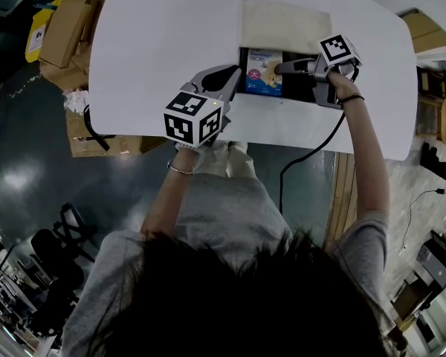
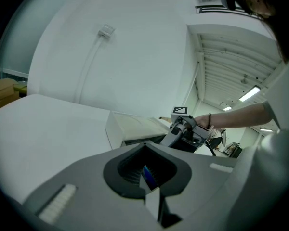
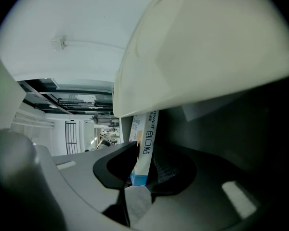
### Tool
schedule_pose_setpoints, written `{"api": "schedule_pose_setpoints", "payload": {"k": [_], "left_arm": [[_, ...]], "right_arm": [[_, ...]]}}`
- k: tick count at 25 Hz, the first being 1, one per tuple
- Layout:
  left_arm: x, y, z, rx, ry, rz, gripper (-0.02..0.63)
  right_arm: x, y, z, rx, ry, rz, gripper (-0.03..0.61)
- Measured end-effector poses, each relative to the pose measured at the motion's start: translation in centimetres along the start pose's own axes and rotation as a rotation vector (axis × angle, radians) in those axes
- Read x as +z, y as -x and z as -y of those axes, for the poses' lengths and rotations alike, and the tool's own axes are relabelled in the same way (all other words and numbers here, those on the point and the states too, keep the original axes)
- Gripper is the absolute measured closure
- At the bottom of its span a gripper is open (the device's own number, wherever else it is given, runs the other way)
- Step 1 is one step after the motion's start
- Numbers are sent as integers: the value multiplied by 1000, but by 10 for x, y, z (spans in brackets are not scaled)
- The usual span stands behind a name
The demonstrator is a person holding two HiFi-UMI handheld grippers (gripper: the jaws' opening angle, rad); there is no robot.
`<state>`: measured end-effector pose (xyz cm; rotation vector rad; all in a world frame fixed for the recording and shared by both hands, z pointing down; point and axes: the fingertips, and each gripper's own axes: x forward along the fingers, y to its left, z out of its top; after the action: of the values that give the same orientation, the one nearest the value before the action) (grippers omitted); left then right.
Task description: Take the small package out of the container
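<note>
A black container (image 1: 303, 89) stands open on the white table (image 1: 156, 43), its beige lid (image 1: 286, 24) folded back. The small package (image 1: 262, 75), a blue and white box, is at the container's left side. My right gripper (image 1: 276, 69) reaches in from the right. In the right gripper view the package (image 3: 145, 143) stands edge-on between the pads of the right gripper (image 3: 142, 165), which press on both its faces. My left gripper (image 1: 234, 84) hovers just left of the container, its jaws a little apart on nothing. From the left gripper (image 2: 149, 177) I see the container (image 2: 135, 129) ahead.
Cardboard boxes (image 1: 63, 32) lie on the floor left of the table. A black cable (image 1: 312, 151) hangs from the right gripper over the table's front edge. The lid (image 3: 207, 47) looms close above the right gripper.
</note>
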<state>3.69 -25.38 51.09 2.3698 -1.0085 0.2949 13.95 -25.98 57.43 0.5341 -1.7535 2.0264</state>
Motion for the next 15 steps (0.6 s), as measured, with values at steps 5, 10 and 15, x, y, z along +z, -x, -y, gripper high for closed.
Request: {"api": "schedule_pose_setpoints", "payload": {"k": [5,10,15], "left_arm": [[3,-2,-2,1,-1,3,621],[5,-4,2,-7,-5,5,621],[8,-6,7,-16,-10,9,620]], "right_arm": [[0,5,-7,53,-41,3,462],[-1,8,-9,69,-49,13,466],[-3,11,-12,78,-56,25,471]]}}
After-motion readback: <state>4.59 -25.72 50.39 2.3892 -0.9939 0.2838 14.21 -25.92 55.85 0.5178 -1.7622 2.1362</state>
